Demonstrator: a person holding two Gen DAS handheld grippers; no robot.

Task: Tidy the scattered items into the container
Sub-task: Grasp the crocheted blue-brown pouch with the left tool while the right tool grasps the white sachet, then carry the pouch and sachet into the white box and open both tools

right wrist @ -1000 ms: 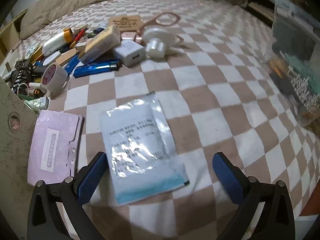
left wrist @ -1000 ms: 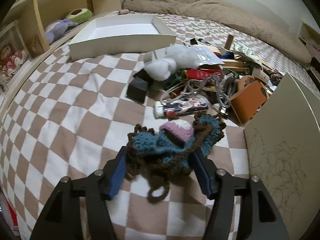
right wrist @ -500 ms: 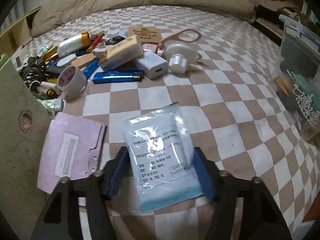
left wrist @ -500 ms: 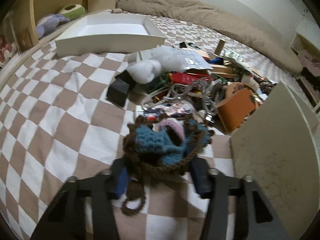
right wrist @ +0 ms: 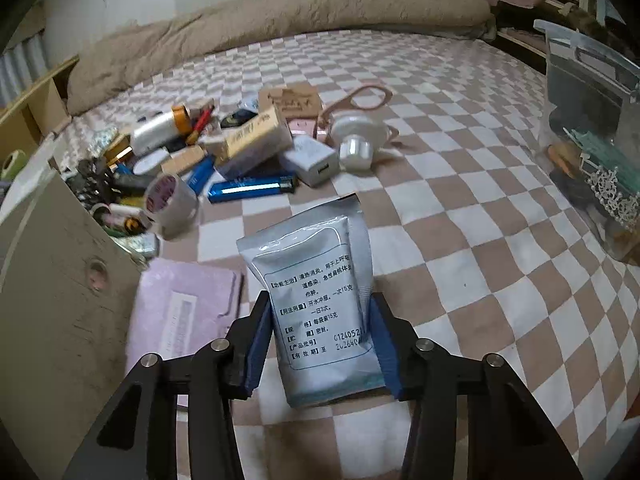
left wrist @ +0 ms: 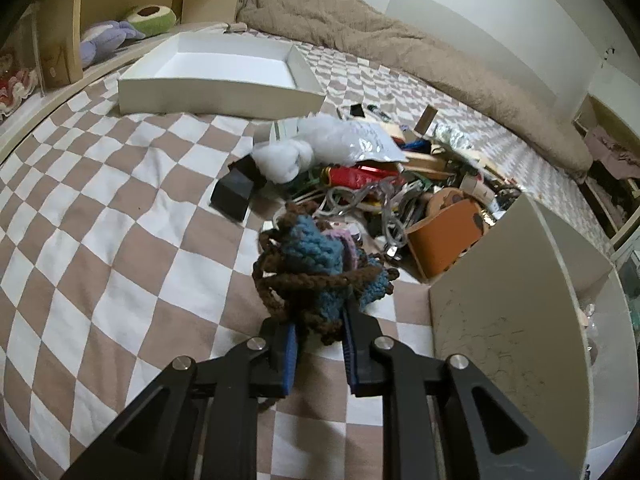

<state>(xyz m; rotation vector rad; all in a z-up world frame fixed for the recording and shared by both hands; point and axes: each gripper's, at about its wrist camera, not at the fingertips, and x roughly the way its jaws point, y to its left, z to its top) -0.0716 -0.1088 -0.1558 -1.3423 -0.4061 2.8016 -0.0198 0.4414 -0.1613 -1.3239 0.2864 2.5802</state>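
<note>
Both claws have just been closing: left claw (left wrist: 318, 354) now pinches the yarn bundle (left wrist: 320, 268), right claw (right wrist: 320, 350) the sachet (right wrist: 316, 304). I fear loose cords snagging clutter (left wrist: 384, 200) at one o'clock, or the slick sachet slipping.

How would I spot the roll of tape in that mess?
Start at the heap of clutter on the checked bedspread. At its near edge, left of the blue lighter, the tape roll lies tilted. It alone is a pale ring with a purplish core.
</note>
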